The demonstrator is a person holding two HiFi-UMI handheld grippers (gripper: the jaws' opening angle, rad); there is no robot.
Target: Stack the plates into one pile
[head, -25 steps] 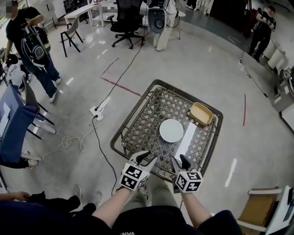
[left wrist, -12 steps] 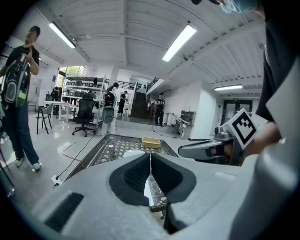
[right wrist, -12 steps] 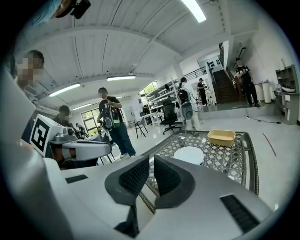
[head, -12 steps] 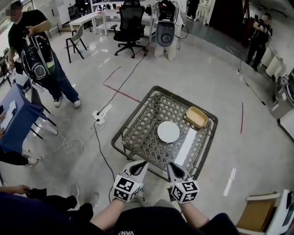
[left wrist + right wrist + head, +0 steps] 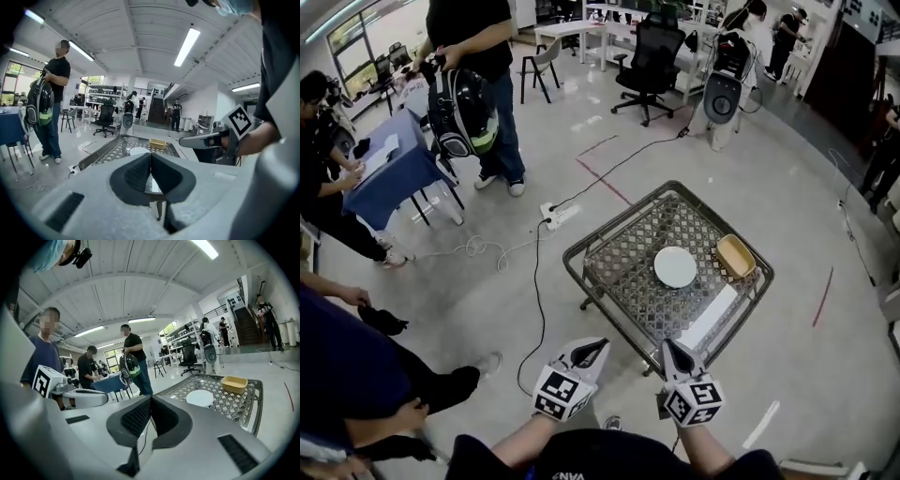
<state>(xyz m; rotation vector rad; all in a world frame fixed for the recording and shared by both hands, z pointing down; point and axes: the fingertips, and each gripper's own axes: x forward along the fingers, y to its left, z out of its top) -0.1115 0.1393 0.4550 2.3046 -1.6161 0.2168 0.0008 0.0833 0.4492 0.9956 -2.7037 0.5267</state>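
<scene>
A round white plate (image 5: 676, 266) lies in the middle of the metal lattice table (image 5: 609, 272). Beside it at the far right sits a yellow rectangular dish (image 5: 737, 256), and a long white rectangular plate (image 5: 709, 319) lies along the near right edge. My left gripper (image 5: 598, 348) and right gripper (image 5: 672, 349) hover side by side just off the table's near edge. Both are shut and empty, and their jaws have just closed on nothing. The round plate (image 5: 137, 151) and yellow dish (image 5: 157, 143) show beyond the left gripper (image 5: 150, 157). The right gripper (image 5: 151, 401) also faces the plate (image 5: 200, 398).
A power strip (image 5: 551, 217) and cables trail over the floor left of the table. A person holding a black bag (image 5: 469, 103) stands at the back left by a blue-covered table (image 5: 394, 173). An office chair (image 5: 652, 66) is behind.
Both grippers went from open to shut and drew back and up from the table's near edge. The head view swung, so the table now sits further right.
</scene>
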